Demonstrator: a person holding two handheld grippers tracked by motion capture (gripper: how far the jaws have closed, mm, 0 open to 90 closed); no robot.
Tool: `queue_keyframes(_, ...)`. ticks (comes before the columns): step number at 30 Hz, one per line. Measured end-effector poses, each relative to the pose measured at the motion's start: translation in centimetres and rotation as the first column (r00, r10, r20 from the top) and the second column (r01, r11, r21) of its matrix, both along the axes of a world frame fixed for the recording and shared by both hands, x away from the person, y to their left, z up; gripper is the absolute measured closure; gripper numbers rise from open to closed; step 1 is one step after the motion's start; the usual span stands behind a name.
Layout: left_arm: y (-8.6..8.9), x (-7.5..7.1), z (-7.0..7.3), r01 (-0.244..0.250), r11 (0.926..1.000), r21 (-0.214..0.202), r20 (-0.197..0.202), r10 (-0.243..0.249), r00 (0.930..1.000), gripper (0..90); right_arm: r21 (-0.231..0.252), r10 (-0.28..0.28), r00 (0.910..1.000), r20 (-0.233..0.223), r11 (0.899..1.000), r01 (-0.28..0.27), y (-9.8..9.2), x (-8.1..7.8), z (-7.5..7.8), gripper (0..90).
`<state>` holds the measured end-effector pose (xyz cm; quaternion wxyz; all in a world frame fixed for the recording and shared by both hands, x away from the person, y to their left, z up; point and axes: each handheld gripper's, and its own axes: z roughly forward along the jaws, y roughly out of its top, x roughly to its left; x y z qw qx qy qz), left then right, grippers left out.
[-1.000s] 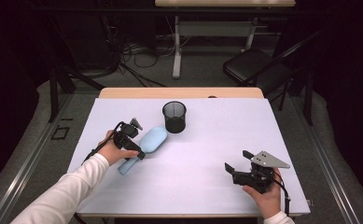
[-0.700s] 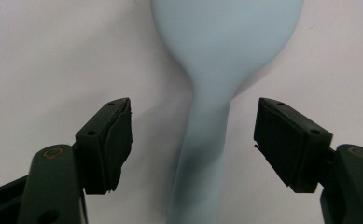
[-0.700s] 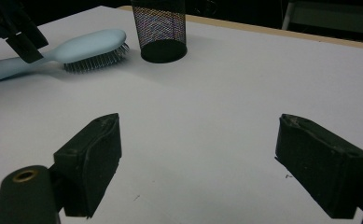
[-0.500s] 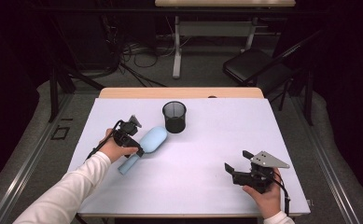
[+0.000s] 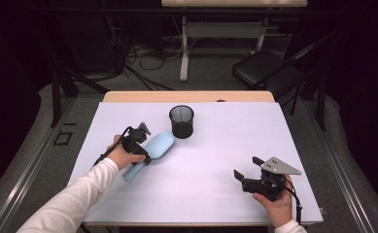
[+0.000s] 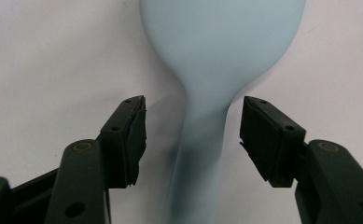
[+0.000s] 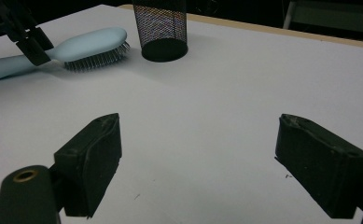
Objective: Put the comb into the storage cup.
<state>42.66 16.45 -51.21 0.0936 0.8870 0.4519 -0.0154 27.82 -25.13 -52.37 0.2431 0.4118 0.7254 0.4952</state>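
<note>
While the left gripper [image 6: 192,135], jaws lately narrowing yet clear of the pale blue hairbrush [image 5: 152,149] lying bristles-down near the mesh cup [image 5: 181,121], straddles its neck, centre both pads before squeezing; right gripper [image 5: 254,178] rests wide, empty.

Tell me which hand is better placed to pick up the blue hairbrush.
Left. The left gripper straddles the hairbrush handle, its jaws just closing but not yet touching it. The right gripper rests open over bare table, far from the brush.
</note>
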Motion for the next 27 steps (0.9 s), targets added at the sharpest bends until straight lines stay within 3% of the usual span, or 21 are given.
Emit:
queue_keyframes(5,-0.5,-0.1,-0.3,0.015,0.9995,0.026,0.015,-0.015,0.9998,47.8,-0.005,0.002,1.0,-0.003,1.0,-0.002,0.0,0.0,0.0,14.1)
queue_keyframes(27,-1.3,-0.1,-1.1,0.039,0.9982,0.046,0.018,-0.04,0.999,61.4,-0.007,0.004,1.0,-0.009,1.0,-0.004,0.0,0.0,0.0,14.2)
